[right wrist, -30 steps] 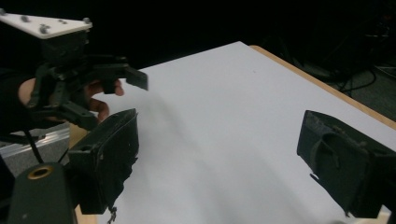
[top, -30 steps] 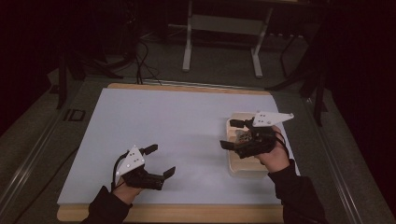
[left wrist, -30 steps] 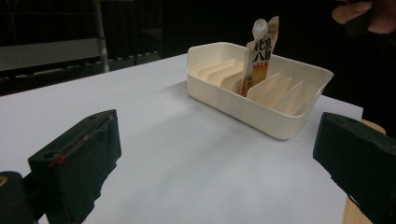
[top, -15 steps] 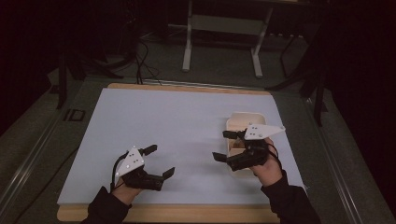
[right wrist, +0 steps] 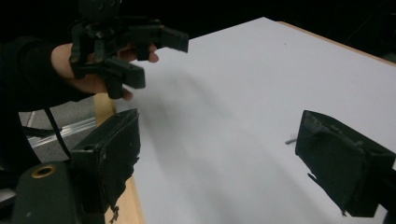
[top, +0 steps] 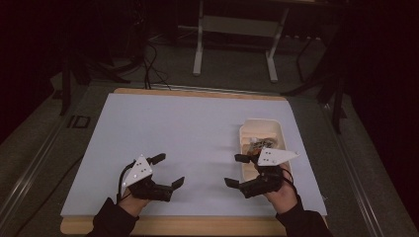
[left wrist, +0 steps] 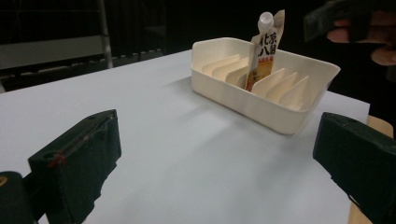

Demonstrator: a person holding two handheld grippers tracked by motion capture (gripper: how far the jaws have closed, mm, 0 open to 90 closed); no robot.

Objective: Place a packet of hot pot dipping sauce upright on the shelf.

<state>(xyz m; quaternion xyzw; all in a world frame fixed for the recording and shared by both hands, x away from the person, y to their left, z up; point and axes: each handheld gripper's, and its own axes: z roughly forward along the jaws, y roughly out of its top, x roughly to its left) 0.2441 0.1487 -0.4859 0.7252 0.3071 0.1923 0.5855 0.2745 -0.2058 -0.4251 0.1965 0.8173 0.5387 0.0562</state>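
A cream divided tray (top: 247,132) (left wrist: 261,102) stands at the right of the white table. A drink pouch (left wrist: 264,46) with a white cap stands upright between its dividers; in the high view the pouch (top: 259,144) lies partly behind my right gripper's grey plate. My right gripper (top: 238,171) hovers open just in front of the tray, near the table's front edge, with nothing between its fingers (right wrist: 334,158). My left gripper (top: 168,171) is open at the front left, also empty, its fingers (left wrist: 77,158) wide apart. The left gripper (right wrist: 135,58) appears far off in the right gripper view.
The white table top (top: 188,133) sits on a wooden board whose edge (top: 197,226) runs along the front. A metal stand (top: 236,44) and cables lie on the dark floor beyond the table.
My right gripper has pulled back from over the tray toward the table's front edge and turned left, empty. The pouch stays in the tray. The left gripper has not moved.
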